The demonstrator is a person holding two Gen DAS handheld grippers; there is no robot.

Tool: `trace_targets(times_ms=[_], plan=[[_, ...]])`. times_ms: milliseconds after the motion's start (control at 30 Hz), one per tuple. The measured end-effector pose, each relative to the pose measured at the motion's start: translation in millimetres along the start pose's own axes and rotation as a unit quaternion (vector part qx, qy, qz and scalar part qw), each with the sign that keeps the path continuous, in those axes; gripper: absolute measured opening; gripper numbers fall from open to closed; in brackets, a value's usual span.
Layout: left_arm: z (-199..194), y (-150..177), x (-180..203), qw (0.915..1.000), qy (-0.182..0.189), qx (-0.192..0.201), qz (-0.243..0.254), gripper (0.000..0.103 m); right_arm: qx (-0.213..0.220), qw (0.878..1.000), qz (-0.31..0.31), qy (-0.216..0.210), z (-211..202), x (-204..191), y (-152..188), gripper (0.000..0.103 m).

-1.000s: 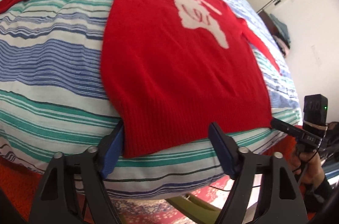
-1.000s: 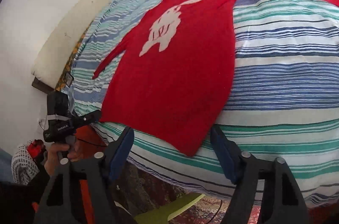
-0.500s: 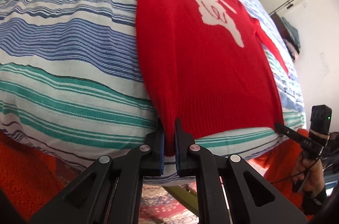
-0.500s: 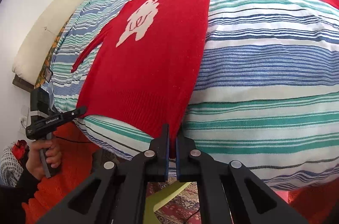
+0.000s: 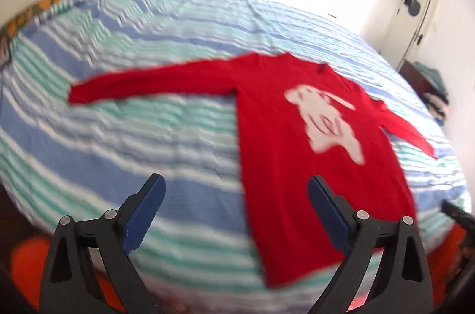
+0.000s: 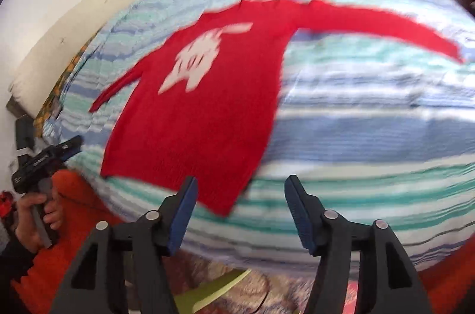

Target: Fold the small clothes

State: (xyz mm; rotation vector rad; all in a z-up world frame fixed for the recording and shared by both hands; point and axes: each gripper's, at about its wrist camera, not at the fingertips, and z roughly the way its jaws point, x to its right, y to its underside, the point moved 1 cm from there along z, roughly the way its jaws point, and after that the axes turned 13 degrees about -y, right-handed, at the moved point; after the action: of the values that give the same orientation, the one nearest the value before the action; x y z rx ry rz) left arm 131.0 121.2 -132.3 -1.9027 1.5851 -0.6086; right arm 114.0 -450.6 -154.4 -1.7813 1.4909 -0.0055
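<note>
A red sweater (image 5: 297,153) with a white figure on its chest lies flat on the striped bed, sleeves spread out to both sides. My left gripper (image 5: 236,186) hangs above the hem's left corner, its jaws opening, with nothing pressed between the blue pads. In the right wrist view the sweater (image 6: 207,118) shows its other hem corner just beyond my right gripper (image 6: 242,189). Its jaws are opening too, and the pads do not touch the cloth. The left gripper (image 6: 71,144) also appears there, held by a hand (image 6: 35,213). Both views are blurred.
The bed cover (image 5: 133,142) has blue, green and white stripes and fills most of both views. A cream headboard (image 6: 74,26) stands by the wall. An orange rug (image 6: 74,195) and a yellow-green object (image 6: 213,290) lie below the bed's edge. A door (image 5: 412,17) is at the far right.
Both grippers were shut on the sweater's hem corners half a second ago. They have since let go, opened wide and risen away from the bed's edge. The sweater stays flat.
</note>
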Motion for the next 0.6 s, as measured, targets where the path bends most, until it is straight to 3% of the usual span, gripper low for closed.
trace_targets(times_ms=[33, 100, 267, 400, 467, 600], plan=[[11, -11, 0, 0.9999, -0.011, 0.008, 0.006, 0.097, 0.021, 0.999, -0.004, 0.024, -5, 6, -5, 0.076], [41, -32, 0, 0.9993, -0.032, 0.016, 0.010, 0.097, 0.045, 0.997, -0.006, 0.066, -7, 22, -16, 0.077], [128, -61, -12, 0.9966, -0.078, -0.015, -0.024, 0.097, 0.057, 0.989, 0.048, 0.126, 9, 76, -37, 0.077], [189, -31, -26, 0.9915, -0.064, -0.113, -0.013, 0.102, 0.026, 0.982, 0.110, 0.149, 23, 117, -25, 0.078], [181, -28, -32, 0.9951, -0.048, -0.080, -0.030, 0.102, 0.024, 0.983, 0.105, 0.147, 27, 121, -20, 0.078], [180, -27, -30, 0.9945, -0.060, -0.084, -0.019, 0.102, 0.016, 0.983, 0.078, 0.166, 35, 115, -19, 0.086]])
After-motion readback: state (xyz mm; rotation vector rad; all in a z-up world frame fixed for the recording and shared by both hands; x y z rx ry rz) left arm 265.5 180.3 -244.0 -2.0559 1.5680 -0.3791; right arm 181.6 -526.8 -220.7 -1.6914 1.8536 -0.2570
